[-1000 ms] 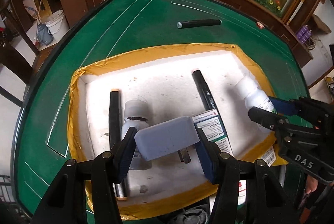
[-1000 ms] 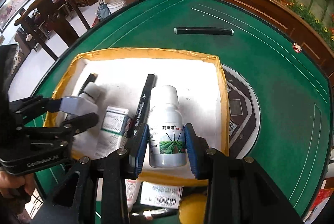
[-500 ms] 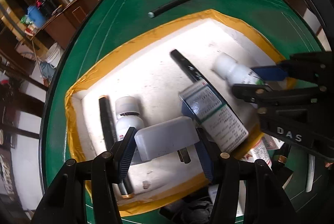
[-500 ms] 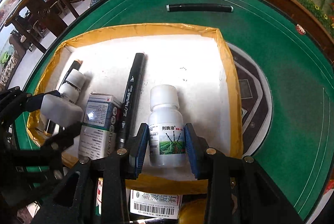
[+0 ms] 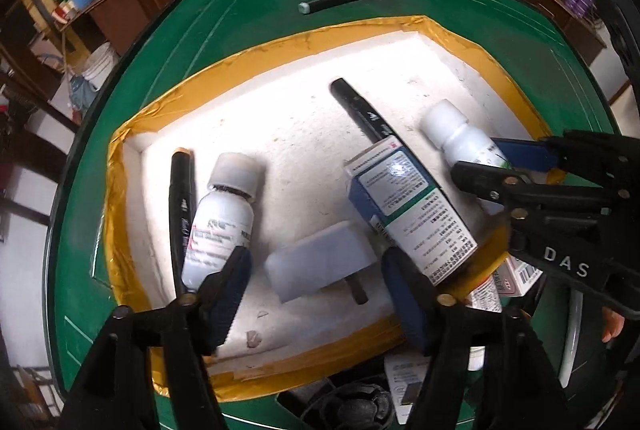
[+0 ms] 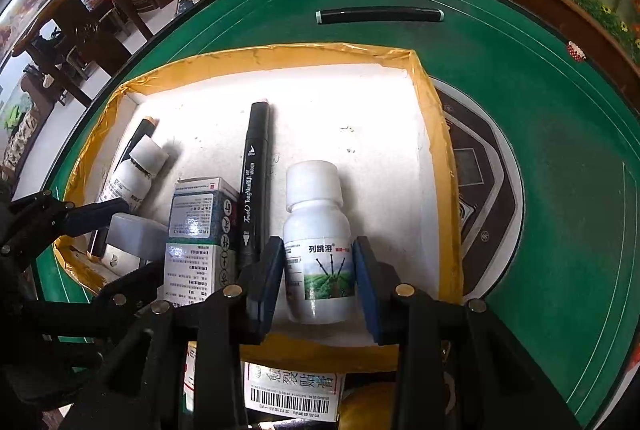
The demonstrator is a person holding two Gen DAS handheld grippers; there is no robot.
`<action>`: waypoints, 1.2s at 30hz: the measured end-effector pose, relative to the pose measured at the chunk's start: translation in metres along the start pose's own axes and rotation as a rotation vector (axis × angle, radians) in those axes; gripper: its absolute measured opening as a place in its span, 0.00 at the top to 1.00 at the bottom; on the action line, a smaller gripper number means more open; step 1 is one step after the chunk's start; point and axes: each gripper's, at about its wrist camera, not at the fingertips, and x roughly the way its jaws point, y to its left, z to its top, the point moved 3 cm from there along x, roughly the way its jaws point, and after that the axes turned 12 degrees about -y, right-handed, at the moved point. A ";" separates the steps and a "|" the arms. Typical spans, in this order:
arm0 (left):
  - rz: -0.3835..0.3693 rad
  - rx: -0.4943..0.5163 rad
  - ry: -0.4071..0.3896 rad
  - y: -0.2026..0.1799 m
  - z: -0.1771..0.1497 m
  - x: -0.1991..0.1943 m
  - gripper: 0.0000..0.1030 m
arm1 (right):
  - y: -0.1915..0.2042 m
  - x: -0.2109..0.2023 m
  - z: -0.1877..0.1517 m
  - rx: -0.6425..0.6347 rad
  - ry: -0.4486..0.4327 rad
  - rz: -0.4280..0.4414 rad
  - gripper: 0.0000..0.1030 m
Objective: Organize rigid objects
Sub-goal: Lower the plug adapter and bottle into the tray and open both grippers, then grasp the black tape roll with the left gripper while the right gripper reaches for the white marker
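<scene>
1. One green table carrying one yellow-taped white tray.
2. In tray: two white bottles, one carton, two black markers, one white plug adapter. A third marker lies on the table beyond the tray.
3. Right gripper: jaws pinching the labelled bottle, lying on the tray floor.
4. Left gripper: jaws have just been opening, now spread; adapter lies between them on the tray floor, pads clear of it.

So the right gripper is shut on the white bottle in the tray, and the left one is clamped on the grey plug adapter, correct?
Not quite. The left gripper has just been opening: in the left wrist view the grey plug adapter lies loose between its pads on the tray. The right gripper is shut on the white bottle.
</scene>
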 end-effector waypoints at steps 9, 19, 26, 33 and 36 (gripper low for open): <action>0.035 -0.086 -0.019 0.016 -0.005 -0.013 0.15 | -0.006 -0.018 0.000 0.030 -0.040 -0.006 0.44; 0.026 -0.158 -0.060 0.015 -0.019 -0.050 0.11 | 0.000 -0.077 -0.004 0.060 -0.148 0.047 0.19; -0.010 -0.195 -0.093 -0.002 -0.028 -0.078 0.10 | 0.002 -0.118 -0.025 0.069 -0.190 0.083 0.15; -0.058 -0.199 -0.109 -0.031 -0.049 -0.102 0.09 | -0.002 -0.141 -0.062 0.052 -0.183 0.084 0.14; -0.074 -0.212 -0.106 -0.039 -0.064 -0.110 0.09 | -0.012 -0.149 -0.084 0.074 -0.168 0.080 0.13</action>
